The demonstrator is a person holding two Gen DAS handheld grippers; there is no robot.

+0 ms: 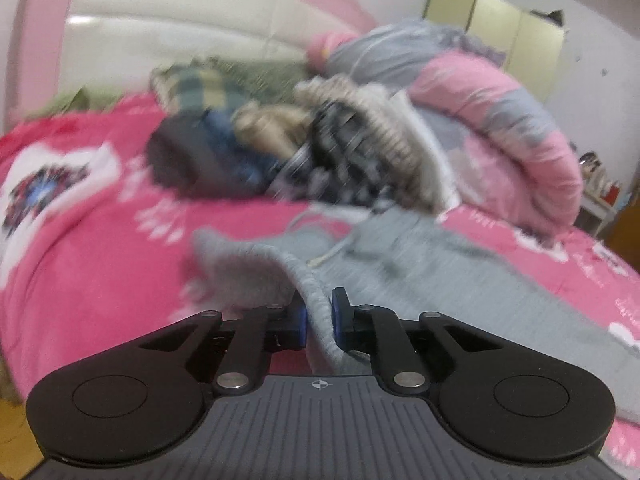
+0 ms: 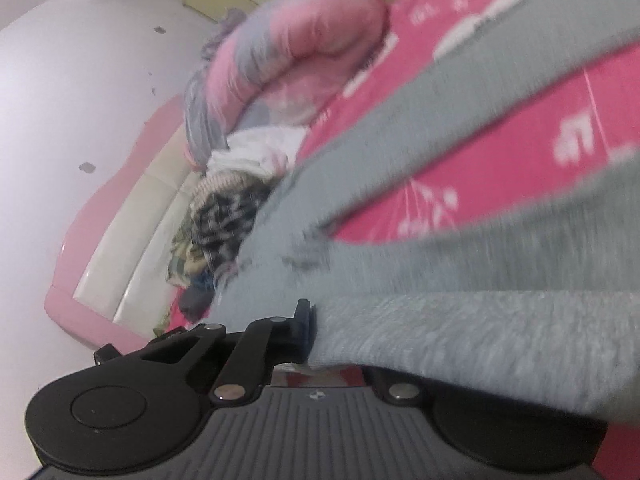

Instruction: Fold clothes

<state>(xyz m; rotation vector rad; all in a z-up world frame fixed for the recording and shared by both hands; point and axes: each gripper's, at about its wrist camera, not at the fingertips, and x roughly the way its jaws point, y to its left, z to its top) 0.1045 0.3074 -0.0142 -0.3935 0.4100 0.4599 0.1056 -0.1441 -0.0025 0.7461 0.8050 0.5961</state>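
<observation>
Grey sweatpants [image 1: 400, 264] lie spread on a pink bedcover [image 1: 88, 248], drawstring near the waist. My left gripper [image 1: 320, 320] is shut on the ribbed waistband, which runs up between its blue pads [image 1: 338, 316]. In the right wrist view the same grey sweatpants [image 2: 460, 264] stretch away with both legs over the pink cover. My right gripper [image 2: 320, 324] is shut on the grey fabric; only its left finger [image 2: 302, 324] shows, the other is hidden under the cloth. Both views are blurred by motion.
A heap of unfolded clothes [image 1: 320, 140] sits behind the sweatpants. A rolled pink and grey quilt [image 1: 500, 120] lies at the right, by a white and pink headboard [image 1: 180, 28]. Yellow cupboards [image 1: 500, 32] stand against the far wall.
</observation>
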